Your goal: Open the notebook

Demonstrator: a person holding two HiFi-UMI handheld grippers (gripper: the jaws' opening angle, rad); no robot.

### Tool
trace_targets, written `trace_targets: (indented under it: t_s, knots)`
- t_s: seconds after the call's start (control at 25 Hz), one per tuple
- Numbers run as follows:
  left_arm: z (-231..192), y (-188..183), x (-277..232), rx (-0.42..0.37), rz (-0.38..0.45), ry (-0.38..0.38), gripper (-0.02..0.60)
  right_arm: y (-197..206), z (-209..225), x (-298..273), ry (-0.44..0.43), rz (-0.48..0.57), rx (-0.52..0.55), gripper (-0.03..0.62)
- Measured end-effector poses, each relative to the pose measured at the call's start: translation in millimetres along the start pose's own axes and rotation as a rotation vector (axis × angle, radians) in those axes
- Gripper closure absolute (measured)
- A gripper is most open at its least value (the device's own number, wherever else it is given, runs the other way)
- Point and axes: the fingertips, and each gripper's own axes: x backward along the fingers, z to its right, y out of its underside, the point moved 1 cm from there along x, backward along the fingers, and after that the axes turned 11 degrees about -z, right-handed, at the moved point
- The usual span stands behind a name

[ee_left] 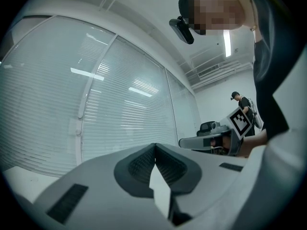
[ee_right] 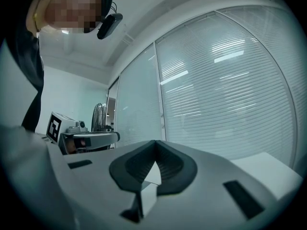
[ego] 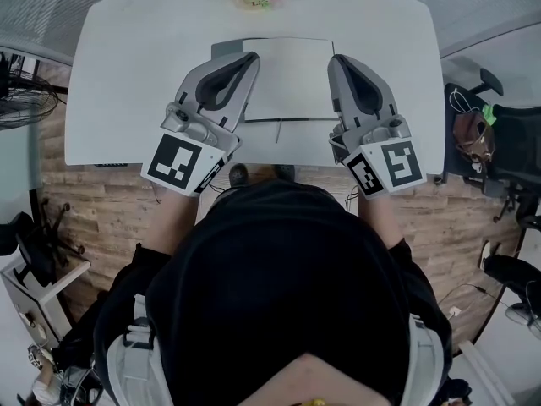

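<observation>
The notebook (ego: 287,79) lies flat on the surface (ego: 127,74), its near edge running left to right. The left gripper (ego: 251,57) and right gripper (ego: 338,60) flank its side edges, about equally near. Both grippers' fingers (ee_left: 136,166) are pressed together on nothing.

Lower corners of the notebook (ego: 287,79) are hidden.

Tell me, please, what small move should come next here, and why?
Probably part the jaws of the right gripper and lower them to the right edge of the notebook, which seems to lie shut: that gripper and the left gripper hover at its sides with jaws together on nothing.
</observation>
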Motion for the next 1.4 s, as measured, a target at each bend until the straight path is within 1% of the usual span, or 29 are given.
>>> trace_targets:
  t_s: [0.12, 0.32, 0.48, 1.4]
  knots:
    - [-1.0, -4.7, -0.6, -0.001, 0.017, 0.001, 0.574, -0.7, -0.5, -1.5, 0.001, 0.003, 0.0, 0.591]
    - [-0.4, -3.1, 0.2, -0.004, 0.004, 0.0, 0.573, -2.7, -0.8, 0.1, 0.002, 0.008, 0.005, 0.591]
    - [1.1, -10.6, -0.8, -0.006, 0.028, 0.002, 0.573, -2.0, -1.2, -0.1, 0.002, 0.007, 0.012, 0.591]
    - [-3.0, -9.1, 8.7, -0.005, 0.023, -0.01, 0.573, -5.1, -9.4, -1.5, 0.001, 0.012, 0.023, 0.591]
